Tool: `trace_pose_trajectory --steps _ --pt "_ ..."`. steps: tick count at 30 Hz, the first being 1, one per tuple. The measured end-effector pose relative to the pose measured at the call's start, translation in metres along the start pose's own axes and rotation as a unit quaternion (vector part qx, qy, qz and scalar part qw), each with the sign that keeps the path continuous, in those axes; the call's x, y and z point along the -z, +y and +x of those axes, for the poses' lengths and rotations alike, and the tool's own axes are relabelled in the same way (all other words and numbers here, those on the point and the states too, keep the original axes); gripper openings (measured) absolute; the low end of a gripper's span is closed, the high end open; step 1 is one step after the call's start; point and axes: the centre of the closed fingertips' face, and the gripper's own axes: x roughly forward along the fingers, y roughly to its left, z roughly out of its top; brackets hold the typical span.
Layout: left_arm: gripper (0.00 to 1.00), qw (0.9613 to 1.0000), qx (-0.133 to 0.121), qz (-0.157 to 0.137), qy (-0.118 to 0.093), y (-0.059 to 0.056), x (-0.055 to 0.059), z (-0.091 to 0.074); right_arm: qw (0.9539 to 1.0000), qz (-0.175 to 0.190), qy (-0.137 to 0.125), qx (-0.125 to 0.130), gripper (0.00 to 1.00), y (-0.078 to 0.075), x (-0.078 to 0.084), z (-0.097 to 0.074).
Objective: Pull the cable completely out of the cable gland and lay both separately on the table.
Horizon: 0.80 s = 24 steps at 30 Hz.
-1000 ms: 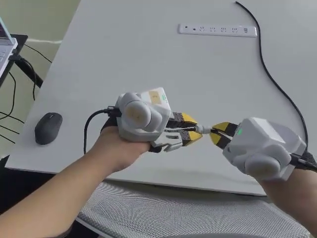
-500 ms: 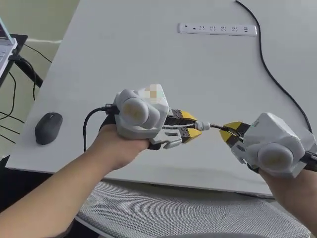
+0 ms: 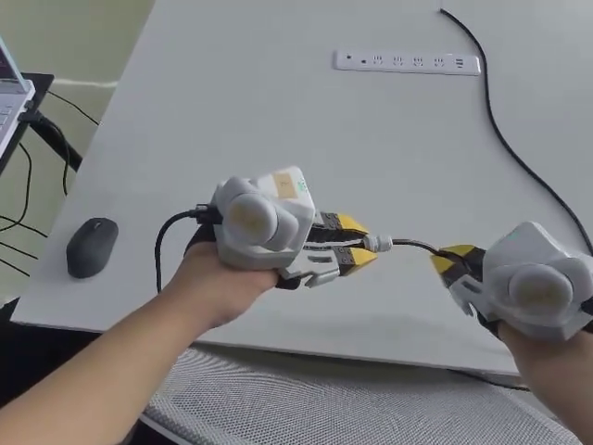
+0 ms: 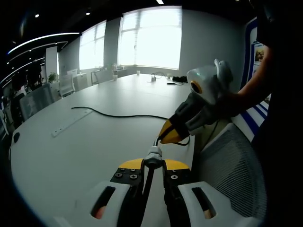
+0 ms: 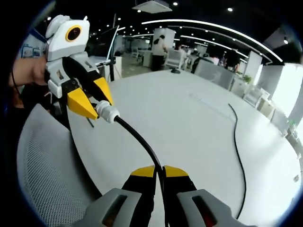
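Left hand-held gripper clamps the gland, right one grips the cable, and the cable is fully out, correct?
Not out: the right gripper view shows the cable running from the right hand-held gripper into the gland clamped by the left hand-held gripper.

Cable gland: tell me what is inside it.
A black cable runs into the cable gland from the right gripper, which is shut on it. The left gripper grips the gland; how much cable lies inside is hidden by the gland's body.
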Motion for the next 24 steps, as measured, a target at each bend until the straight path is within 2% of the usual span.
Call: trace_pose_trajectory --steps 3,10,17,24 --pt "0.15 1.0000 -0.001 -0.001 0.001 0.000 0.001 0.000 0.9995 0.031 0.004 0.000 0.00 -0.003 0.008 0.002" --pt "0.15 1.0000 -0.002 -0.001 0.002 0.000 0.001 0.001 0.9976 0.067 0.016 0.005 0.00 -0.006 0.020 0.006" --pt "0.15 1.0000 -0.003 -0.001 0.005 -0.001 0.002 0.002 0.9970 0.072 0.027 0.007 0.00 -0.004 0.025 0.008" --pt "0.15 1.0000 -0.006 -0.004 0.004 0.001 0.002 0.002 0.9995 0.027 0.017 0.003 0.00 -0.004 0.022 0.004"
